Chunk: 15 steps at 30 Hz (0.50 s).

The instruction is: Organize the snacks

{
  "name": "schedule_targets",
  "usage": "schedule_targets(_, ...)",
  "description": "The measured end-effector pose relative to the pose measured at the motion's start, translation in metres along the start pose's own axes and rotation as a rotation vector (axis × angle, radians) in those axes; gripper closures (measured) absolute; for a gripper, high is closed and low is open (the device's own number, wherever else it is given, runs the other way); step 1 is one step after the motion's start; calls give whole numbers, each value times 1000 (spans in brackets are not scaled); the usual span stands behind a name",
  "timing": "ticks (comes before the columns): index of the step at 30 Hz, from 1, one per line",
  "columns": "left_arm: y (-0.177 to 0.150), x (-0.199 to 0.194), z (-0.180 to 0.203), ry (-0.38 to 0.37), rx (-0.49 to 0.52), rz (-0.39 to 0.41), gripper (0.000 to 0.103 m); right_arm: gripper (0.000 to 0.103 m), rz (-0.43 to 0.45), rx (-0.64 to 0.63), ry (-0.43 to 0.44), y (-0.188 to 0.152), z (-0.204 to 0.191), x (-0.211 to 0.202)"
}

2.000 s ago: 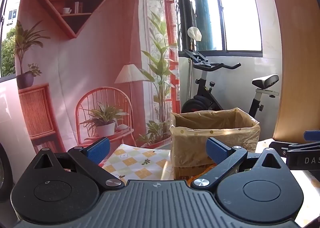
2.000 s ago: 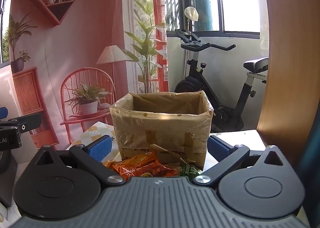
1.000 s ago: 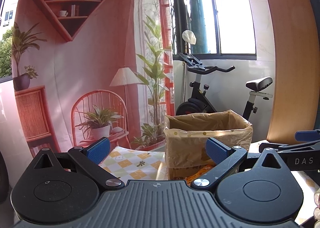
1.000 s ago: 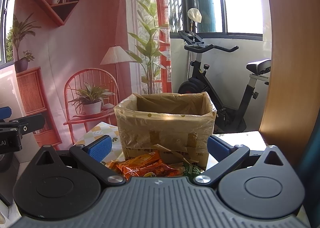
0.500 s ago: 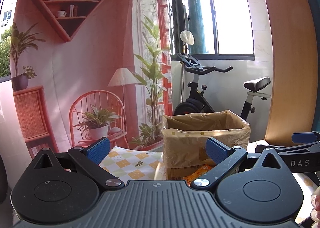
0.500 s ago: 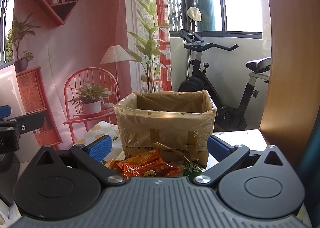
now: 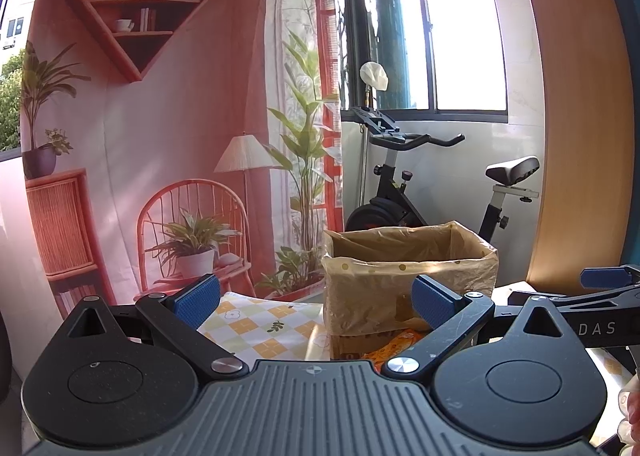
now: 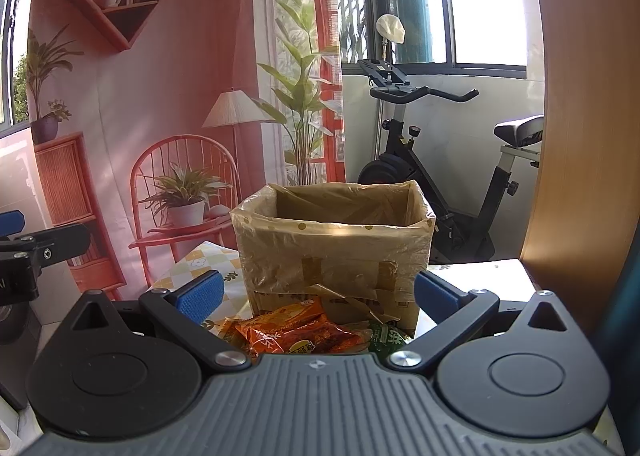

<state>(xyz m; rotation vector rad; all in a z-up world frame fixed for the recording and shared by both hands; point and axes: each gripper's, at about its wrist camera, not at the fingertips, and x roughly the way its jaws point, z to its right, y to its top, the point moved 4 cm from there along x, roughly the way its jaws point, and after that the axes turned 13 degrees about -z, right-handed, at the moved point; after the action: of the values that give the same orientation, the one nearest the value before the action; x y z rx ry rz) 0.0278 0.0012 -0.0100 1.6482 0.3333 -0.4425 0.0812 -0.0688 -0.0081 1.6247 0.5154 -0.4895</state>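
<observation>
- Snacks [image 8: 296, 330] lie against the box [image 8: 332, 244]; both hand-held grippers, left [image 7: 316, 302] and right [image 8: 318, 298], hover spread, empty.
- Risk: slippery wrappers may slide from a shallow pinch.

Black ribbed left gripper [image 7: 314, 302], blue textured fingers [image 7: 197, 299]; silver pivot screws [image 7: 227, 365]; matching right gripper [image 8: 316, 294]

The letters "DAS" stand in white on the black body of the right tool [image 7: 596, 298]. Print on the orange snack packets [image 8: 296, 330] is too small to read.
</observation>
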Motion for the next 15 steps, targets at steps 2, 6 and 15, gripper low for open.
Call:
schedule_targets(2,0,0,0,0,0,-1,1,0,0,-1,0,0,-1,0)
schedule_targets(6,0,0,0,-2,-1,-2,1,0,0,-1,0,0,-1,0)
schedule_targets(15,0,1,0,-3,-4,-7,1,0,-4,2,2,-2,-1,1)
